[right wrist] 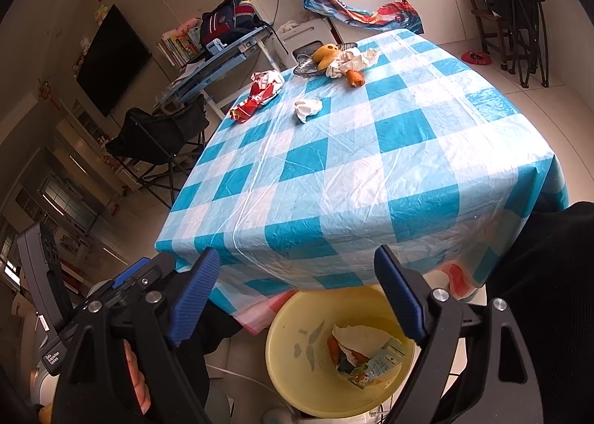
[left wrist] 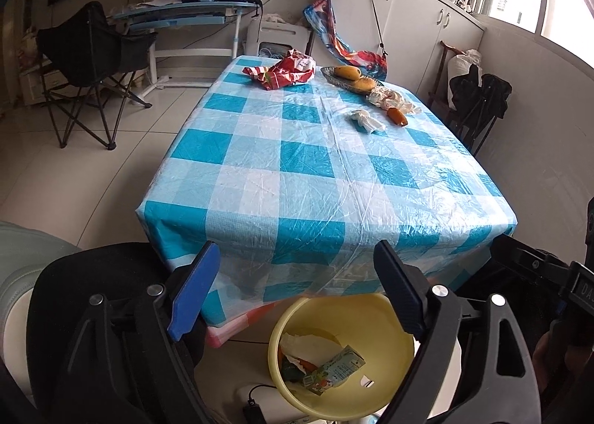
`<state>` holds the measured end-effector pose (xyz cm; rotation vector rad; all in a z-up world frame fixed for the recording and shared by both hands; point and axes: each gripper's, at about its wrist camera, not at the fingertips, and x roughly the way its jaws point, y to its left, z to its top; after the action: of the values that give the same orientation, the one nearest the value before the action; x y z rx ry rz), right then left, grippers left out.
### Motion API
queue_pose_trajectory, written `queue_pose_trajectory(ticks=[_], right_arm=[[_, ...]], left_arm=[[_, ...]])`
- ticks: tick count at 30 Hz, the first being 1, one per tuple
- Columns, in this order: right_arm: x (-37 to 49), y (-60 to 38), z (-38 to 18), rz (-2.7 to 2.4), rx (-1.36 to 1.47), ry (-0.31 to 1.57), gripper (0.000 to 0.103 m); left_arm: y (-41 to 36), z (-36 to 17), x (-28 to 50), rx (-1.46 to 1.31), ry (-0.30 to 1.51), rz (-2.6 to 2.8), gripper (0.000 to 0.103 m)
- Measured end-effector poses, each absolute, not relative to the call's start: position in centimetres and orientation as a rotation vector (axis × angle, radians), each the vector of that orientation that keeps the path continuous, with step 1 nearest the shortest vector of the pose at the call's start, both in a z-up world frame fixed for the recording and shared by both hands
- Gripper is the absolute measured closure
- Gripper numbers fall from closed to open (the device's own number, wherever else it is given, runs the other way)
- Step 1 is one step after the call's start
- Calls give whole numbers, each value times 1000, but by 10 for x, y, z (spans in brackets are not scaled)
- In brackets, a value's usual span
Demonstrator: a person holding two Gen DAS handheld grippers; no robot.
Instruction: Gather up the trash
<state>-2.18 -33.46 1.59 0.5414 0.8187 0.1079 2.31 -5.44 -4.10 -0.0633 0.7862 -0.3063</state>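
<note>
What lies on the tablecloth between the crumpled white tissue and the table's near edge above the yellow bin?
Nothing: from the crumpled white tissue to the near edge above the yellow bin only bare checked tablecloth shows, clearest in the right wrist view.

Desk (left wrist: 297,179), far end: one red wrapper (left wrist: 284,71), one basket (left wrist: 330,72), two mangoes (left wrist: 347,71) in it, two crumpled tissues (left wrist: 365,120), one orange item (left wrist: 398,116). Floor, near: one yellow bin (left wrist: 393,353), one carton (left wrist: 334,372) in it.
</note>
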Motion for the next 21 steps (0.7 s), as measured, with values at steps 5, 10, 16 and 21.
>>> queue_pose_trajectory(ticks=[5,10,16,21], right_arm=[[-22,-334,16,108,541,818,21],[-22,-334,17,108,541,817,21],[-22,-334,17,108,540,816,21],[-22,-334,20,108,539,810,21]], left_arm=[[-50,-40,24,-74,779,-283,20],[-50,-41,24,-74,777,-277,19],[-48,-40,23,-78,776,-273,19],[-47,-40,24,-79,768,-264,19]])
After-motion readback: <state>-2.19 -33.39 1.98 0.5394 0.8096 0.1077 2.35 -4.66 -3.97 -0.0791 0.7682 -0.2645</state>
